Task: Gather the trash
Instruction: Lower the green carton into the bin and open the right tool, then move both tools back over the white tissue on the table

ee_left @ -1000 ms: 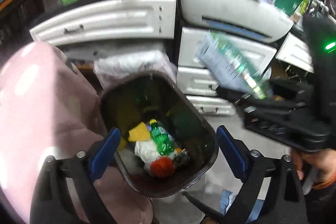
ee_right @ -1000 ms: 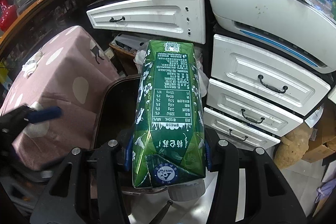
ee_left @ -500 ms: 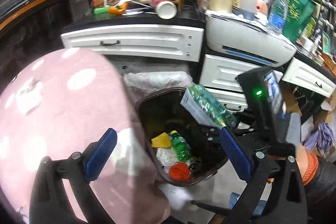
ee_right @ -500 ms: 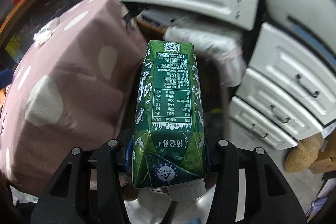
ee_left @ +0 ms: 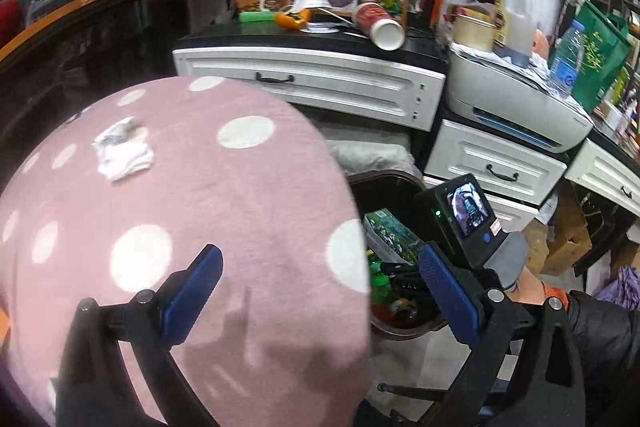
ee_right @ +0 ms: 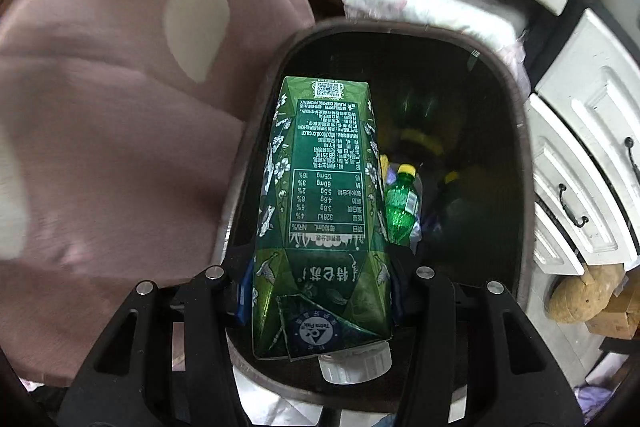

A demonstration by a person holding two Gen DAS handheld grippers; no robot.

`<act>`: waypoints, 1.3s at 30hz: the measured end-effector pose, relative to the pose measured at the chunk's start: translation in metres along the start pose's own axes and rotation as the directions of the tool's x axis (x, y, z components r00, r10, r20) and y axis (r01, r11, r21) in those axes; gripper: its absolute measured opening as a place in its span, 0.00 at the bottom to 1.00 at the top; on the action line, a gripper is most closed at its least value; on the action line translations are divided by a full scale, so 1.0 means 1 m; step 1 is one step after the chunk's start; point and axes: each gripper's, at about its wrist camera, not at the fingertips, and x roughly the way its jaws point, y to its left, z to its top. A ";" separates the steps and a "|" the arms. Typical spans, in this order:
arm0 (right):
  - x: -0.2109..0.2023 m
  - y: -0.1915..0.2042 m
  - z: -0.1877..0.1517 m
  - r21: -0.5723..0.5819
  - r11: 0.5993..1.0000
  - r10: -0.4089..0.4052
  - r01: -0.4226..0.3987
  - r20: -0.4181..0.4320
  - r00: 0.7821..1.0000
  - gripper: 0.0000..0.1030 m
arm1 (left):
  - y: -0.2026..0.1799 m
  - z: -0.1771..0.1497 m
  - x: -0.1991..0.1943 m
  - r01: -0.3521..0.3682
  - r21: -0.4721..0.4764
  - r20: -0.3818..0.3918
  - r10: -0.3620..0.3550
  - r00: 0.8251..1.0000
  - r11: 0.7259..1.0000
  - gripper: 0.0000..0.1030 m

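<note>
A: Right hand-held gripper (ee_right: 320, 291) is clamped on the green carton (ee_right: 324, 203), held over the dark bin's (ee_right: 516, 131) mouth.

B: Carton's long axis is pointed down into the bin, beside the bottle (ee_right: 401, 203). Left hand-held gripper (ee_left: 316, 291) is spread wide, empty, farther off above the dotted pink cover (ee_left: 192, 187).

Trash bin (ee_left: 404, 183) half hidden behind pink cover (ee_left: 200, 211)
</note>
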 end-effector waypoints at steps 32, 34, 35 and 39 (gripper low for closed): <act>-0.125 -0.006 0.014 0.118 0.989 -0.121 0.087 0.325 0.938 0.71 | 0.075 -0.020 -0.008 -0.102 -0.116 -0.035 0.099 0.994 0.988 0.94; -0.138 0.008 0.018 0.092 0.993 -0.098 0.069 0.358 0.929 0.72 | 0.086 -0.020 -0.010 -0.120 -0.129 -0.038 0.116 0.993 0.984 0.94; -0.142 0.015 0.021 0.075 0.996 -0.081 0.058 0.367 0.927 0.72 | 0.091 -0.019 -0.011 -0.124 -0.137 -0.038 0.120 0.992 0.983 0.94; -0.147 0.054 0.035 -0.019 0.999 0.042 -0.037 0.364 0.930 0.72 | 0.117 -0.018 -0.016 -0.157 -0.173 -0.044 0.152 0.987 0.972 0.94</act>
